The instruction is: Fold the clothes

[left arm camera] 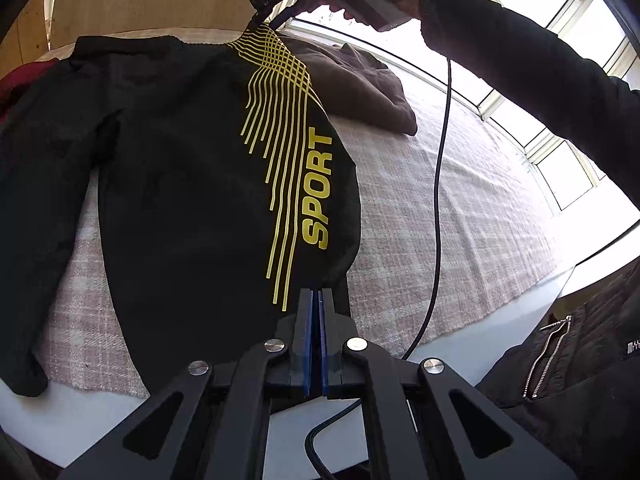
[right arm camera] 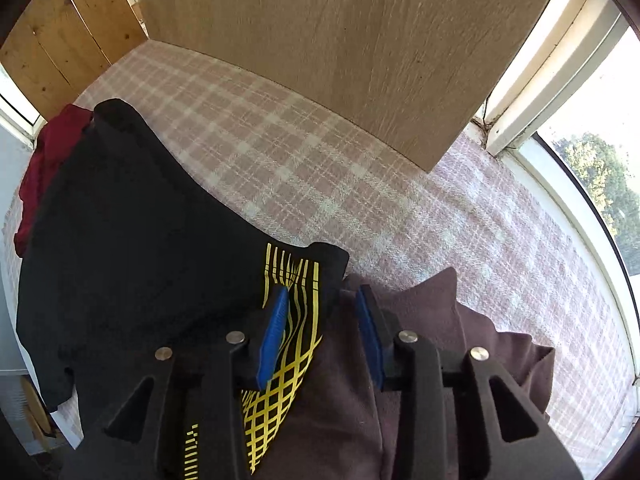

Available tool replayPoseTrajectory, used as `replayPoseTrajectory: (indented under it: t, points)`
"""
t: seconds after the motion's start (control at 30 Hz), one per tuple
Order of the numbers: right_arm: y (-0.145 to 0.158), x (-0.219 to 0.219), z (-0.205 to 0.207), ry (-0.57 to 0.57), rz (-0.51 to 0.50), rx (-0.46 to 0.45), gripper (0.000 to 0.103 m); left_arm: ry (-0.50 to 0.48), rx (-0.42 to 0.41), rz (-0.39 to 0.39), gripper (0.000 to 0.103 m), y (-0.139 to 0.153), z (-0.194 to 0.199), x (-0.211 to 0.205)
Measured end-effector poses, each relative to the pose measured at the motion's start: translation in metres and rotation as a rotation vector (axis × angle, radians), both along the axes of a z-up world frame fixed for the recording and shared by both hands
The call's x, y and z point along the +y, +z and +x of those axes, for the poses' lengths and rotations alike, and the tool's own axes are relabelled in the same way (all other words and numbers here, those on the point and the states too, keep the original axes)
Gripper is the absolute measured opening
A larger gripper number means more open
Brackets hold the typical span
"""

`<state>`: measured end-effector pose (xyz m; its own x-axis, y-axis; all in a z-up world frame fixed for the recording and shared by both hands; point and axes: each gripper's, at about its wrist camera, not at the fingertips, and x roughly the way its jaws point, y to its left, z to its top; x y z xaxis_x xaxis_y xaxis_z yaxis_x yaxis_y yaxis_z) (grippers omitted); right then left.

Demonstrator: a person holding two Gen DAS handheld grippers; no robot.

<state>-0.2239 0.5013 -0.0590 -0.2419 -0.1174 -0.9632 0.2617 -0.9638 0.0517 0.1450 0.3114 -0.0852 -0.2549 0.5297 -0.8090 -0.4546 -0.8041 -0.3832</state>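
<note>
Left wrist view, three garments, left tool seemingly clamped on black shirt, right tool apart.

daylight from windows | blown-out glare right | strong fisheye edge warp | focus sharp

Blanket: my pink-and-white checked blanket is covering the surface.
Panel: a wooden panel is standing at the far edge.
Window: a bright window is running along the right.
Cable: a black cable is hanging over my blanket.
</note>
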Motion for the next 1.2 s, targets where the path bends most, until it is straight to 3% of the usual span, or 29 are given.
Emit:
replayPoseTrajectory:
  t: [0.03, 0.17, 0.33, 0.6, 0.73, 0.97, 1.2]
  points:
    - [0.001, 0.001, 0.000, -0.007, -0.044, -0.008, 0.006, 0.005, 0.000, 0.007, 0.002, 0.001, 0.000, -0.002]
    - [0.012, 0.005, 0.003, -0.026, -0.159, -0.017, 0.006, 0.032, 0.001, 0.030, 0.002, 0.005, -0.001, -0.013]
    - [0.027, 0.019, -0.002, -0.142, -0.400, -0.058, 0.006, 0.083, 0.004, 0.062, 0.002, 0.012, -0.002, -0.041]
    - [0.055, -0.002, -0.010, -0.277, -0.671, -0.065, 0.006, 0.153, 0.045, 0.080, 0.002, 0.030, -0.010, -0.127]
    - [0.065, -0.052, -0.028, -0.298, -0.675, -0.041, 0.006, 0.199, 0.063, 0.077, 0.002, 0.031, -0.023, -0.195]
    - [0.032, -0.151, -0.070, -0.290, -0.577, -0.073, 0.006, 0.282, 0.004, 0.033, 0.002, -0.001, -0.053, -0.310]
    - [0.001, -0.238, -0.109, -0.289, -0.488, -0.101, 0.006, 0.269, -0.033, 0.071, 0.002, -0.018, -0.064, -0.358]
